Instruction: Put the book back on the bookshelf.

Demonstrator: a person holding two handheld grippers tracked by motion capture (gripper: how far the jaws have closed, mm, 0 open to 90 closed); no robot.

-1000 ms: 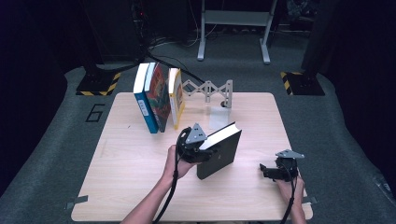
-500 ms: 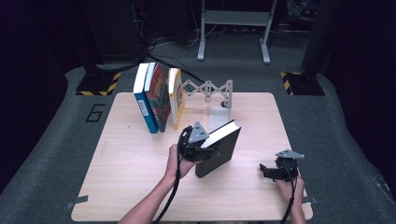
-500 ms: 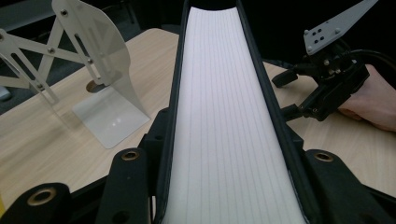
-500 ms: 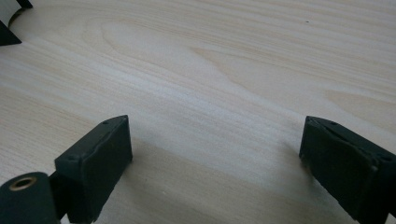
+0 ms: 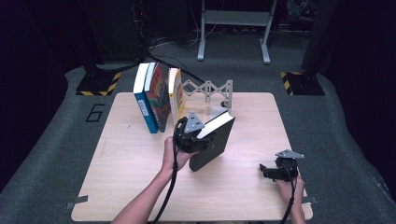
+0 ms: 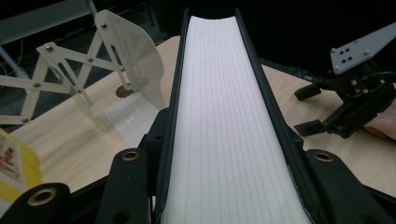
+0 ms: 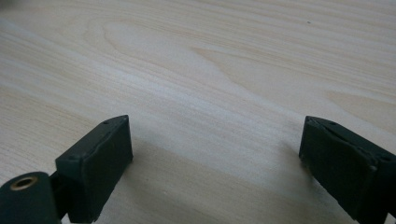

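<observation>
A dark room with grey carpet surrounds a pale wooden table (image 5: 121, 186), with black-and-yellow striped stand bases on the floor beyond its far corners.

Toward the far left of the table, three books stand upright and lean together: a blue-covered book with a white spine (image 5: 144, 100), a book with a red and multicoloured cover (image 5: 159, 95) touching it, and a yellow-and-white book (image 5: 174, 93) just beside that. Behind the yellow one stretches a grey metal expanding scissor-lattice book rack (image 5: 208, 88), whose translucent plastic end plate (image 6: 133, 51) stands on the table to the left of the held book in the left gripper view.

Near the table's middle, the left gripper (image 5: 189, 137), with its grey three-cornered plate on top, is clamped across a thick black hardcover book (image 5: 212, 140). The book is held on edge near the table's middle, tilted, with its white page block (image 6: 224, 121) facing up and toward the left gripper. Its long axis runs away from the person and rises toward the far right, the far end pointing past the rack. In the left gripper view the two black jaws press against the covers on either side of the pages. Whether the book's lower corner touches the table I cannot tell.

Well apart, near the front right corner, the right gripper (image 5: 271, 171) sits low over bare wood, jaws spread wide with nothing between them.
</observation>
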